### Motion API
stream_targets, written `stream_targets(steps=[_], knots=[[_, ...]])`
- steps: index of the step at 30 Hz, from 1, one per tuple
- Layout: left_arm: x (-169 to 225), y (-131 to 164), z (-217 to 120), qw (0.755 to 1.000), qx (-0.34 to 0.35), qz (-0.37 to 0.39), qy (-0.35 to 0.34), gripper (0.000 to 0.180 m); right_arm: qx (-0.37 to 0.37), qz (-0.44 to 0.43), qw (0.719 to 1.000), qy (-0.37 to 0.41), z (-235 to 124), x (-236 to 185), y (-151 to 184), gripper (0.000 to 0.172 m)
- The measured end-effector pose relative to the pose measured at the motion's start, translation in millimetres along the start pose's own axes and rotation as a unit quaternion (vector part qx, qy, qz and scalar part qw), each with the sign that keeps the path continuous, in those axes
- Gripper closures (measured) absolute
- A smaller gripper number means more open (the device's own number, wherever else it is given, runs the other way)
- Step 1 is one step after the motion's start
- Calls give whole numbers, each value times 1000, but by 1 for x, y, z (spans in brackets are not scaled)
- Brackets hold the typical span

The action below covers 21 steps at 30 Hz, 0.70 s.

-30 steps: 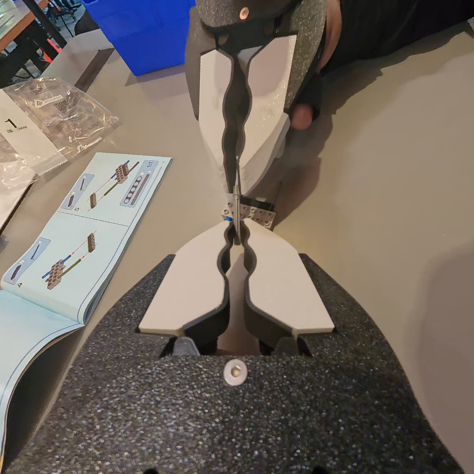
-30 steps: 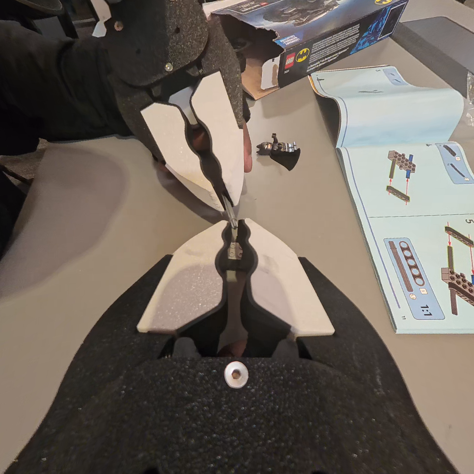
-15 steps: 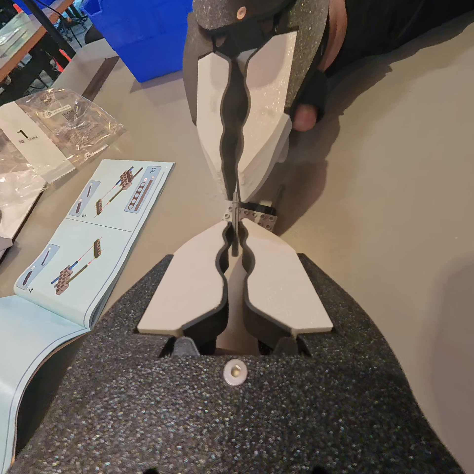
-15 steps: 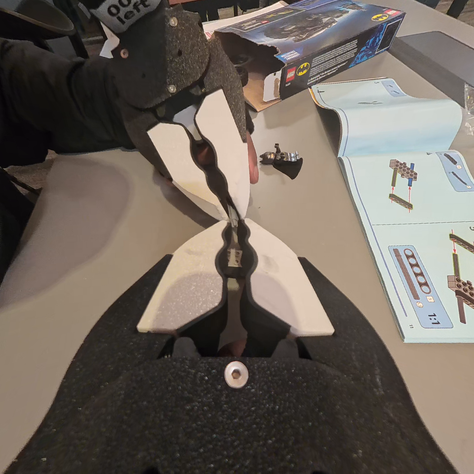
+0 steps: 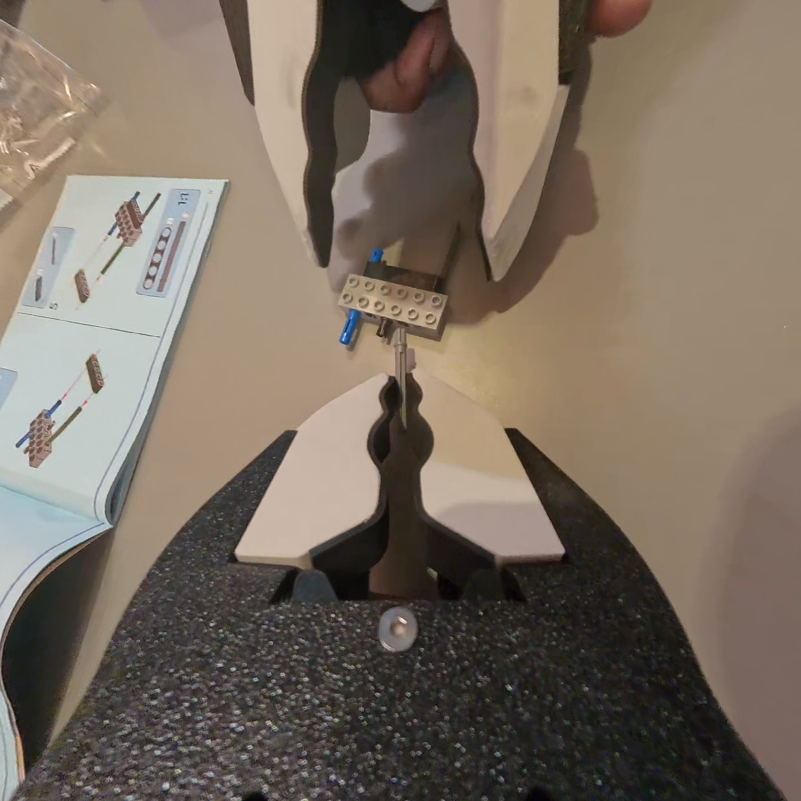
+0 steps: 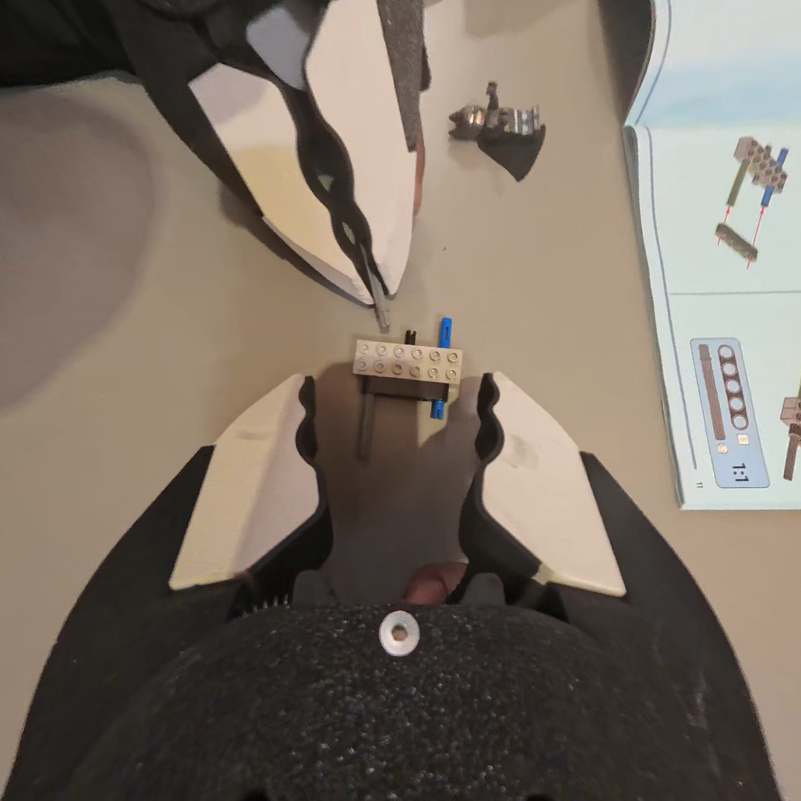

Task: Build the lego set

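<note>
Left wrist view
- Left gripper (image 5: 401, 381): closed on a thin grey rod (image 5: 400, 359), both pads pinching its near end; the rod's far tip reaches up to the edge of the grey studded brick.
- Brick assembly (image 5: 393, 301): a grey two-row studded brick on a dark piece, lying on the tan table (image 5: 650, 390), with a blue pin (image 5: 349, 330) and a short black pin (image 5: 382, 328) sticking out of its near side.
- Right gripper (image 5: 405, 268): at the top of the view, spread wide — the assembly lies just below its tips, neither finger touching it.
- Booklet (image 5: 99, 346): pale blue, open, on the left; a clear plastic bag (image 5: 39, 121) beyond it.

Right wrist view
- Right gripper (image 6: 398, 383): jaws wide open, nothing held; the brick assembly (image 6: 408, 363) sits on the table (image 6: 130, 346) at the gap between the tips, apart from both pads.
- Dark axle (image 6: 366, 427): runs from the assembly's dark piece back between the open fingers.
- Left gripper (image 6: 379, 294): upper left, clamped on the grey rod (image 6: 380, 310), whose tip ends just short of the brick's left corner.
- Minifigure (image 6: 498, 125): dark, caped, lying on the table farther off.
- Booklet (image 6: 715, 303): open at the right edge.
</note>
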<state>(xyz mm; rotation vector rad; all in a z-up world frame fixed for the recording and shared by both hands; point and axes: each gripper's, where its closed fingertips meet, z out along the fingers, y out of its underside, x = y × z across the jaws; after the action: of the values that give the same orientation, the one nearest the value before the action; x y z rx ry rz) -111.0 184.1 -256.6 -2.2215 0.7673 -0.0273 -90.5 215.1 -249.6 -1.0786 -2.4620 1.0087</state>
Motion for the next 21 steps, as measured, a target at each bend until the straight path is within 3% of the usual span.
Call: stream_targets(steps=[5, 8, 9, 13, 21], knots=[[1, 1, 1, 1000, -8, -1, 3, 177, -30, 17, 999, 28, 13, 5, 6, 92], [2, 1, 1, 1000, -14, 5, 0, 177, -27, 16, 999, 33, 15, 5, 4, 105], [2, 1, 2, 1000, -17, 10, -2, 177, -24, 15, 999, 30, 15, 4, 3, 117], [2, 1, 2, 999, -29, 32, -13, 177, -17, -5, 1000, 9, 14, 0, 3, 120], [1, -9, -4, 997, -8, 61, -37, 176, 98, -58, 994, -3, -10, 9, -18, 120]])
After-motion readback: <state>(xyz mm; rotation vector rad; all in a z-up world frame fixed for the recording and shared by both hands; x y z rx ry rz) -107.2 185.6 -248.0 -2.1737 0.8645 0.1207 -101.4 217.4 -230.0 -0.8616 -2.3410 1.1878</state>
